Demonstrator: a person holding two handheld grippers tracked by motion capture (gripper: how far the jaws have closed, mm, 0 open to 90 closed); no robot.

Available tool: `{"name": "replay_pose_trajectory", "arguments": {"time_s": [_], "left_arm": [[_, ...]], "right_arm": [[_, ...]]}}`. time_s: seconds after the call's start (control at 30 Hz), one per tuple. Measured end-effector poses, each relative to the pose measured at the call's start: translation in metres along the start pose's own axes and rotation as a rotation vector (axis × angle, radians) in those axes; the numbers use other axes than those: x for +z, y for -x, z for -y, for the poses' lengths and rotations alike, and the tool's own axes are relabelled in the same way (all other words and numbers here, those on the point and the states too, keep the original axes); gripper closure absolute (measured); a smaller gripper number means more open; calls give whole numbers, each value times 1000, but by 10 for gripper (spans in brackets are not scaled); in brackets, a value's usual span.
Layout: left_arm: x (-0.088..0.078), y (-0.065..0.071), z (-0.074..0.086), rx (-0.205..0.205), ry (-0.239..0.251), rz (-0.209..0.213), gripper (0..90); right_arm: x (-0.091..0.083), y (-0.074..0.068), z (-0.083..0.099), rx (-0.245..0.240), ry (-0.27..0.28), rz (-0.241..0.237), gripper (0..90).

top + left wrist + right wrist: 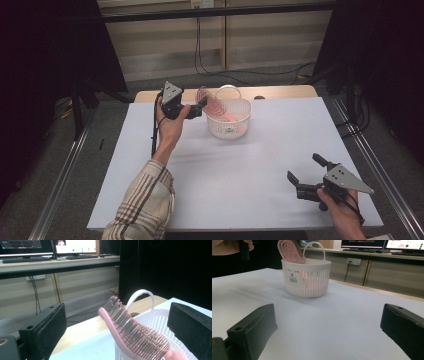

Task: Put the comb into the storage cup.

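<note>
Hairbrush [215, 106] is leaning handle-down in the white basket [229, 122] at the table's far side. I am holding my left gripper [203, 106] wide beside it, empty; my right gripper [305, 168] is waiting near-right, jaws wide. Backing away slowly should avoid snagging bristles.

High view looks down from above; both gripper views sit low, sharing the basket [229, 120] (left closest).

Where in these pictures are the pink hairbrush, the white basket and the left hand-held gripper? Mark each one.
pink hairbrush [135, 332], left gripper view, on its bristles.
white basket [308, 281], right gripper view, on its slatted side wall.
left hand-held gripper [202, 106], high view, between its jaw tips.
</note>
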State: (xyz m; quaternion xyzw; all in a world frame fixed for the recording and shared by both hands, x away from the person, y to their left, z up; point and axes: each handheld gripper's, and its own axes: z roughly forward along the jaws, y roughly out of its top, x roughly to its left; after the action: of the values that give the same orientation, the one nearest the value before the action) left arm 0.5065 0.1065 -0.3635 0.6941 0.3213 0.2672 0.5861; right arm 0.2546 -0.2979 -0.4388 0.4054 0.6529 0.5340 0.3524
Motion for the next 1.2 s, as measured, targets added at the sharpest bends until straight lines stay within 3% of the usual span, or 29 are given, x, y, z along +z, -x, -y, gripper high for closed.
{"name": "replay_pose_trajectory", "arguments": {"time_s": [0.13,0.27,0.4,0.5,0.6,0.67,0.83,0.93,1.07,1.13,1.2], "left_arm": [[-3,3,-1,-2,3,17,24],[-8,5,-1,-17,14,-6,24],[-13,8,0,28,-24,-15,26],[-19,9,-1,-4,-14,-29,28],[-26,10,-1,11,-16,-52,27],[-30,11,0,-5,-3,-23,27],[-42,14,2,5,11,17,49],[-48,15,5,17,4,-6,50],[-56,15,10,18,7,-2,49],[-59,16,13,11,6,-10,48],[-62,17,17,-26,7,-9,28]], "right_arm": [[0,1,0,4,1,0,1],[1,0,0,-1,1,1,1],[1,-1,1,-3,1,0,1],[1,-1,0,3,3,4,1],[0,-2,-1,3,6,10,1],[1,-3,-1,2,5,6,1],[1,-3,-2,-4,5,13,1],[0,-4,-2,-6,11,18,1],[1,-4,-2,-5,13,17,1],[1,-4,-2,-5,12,16,1],[1,-4,-2,-6,12,16,1]]}}
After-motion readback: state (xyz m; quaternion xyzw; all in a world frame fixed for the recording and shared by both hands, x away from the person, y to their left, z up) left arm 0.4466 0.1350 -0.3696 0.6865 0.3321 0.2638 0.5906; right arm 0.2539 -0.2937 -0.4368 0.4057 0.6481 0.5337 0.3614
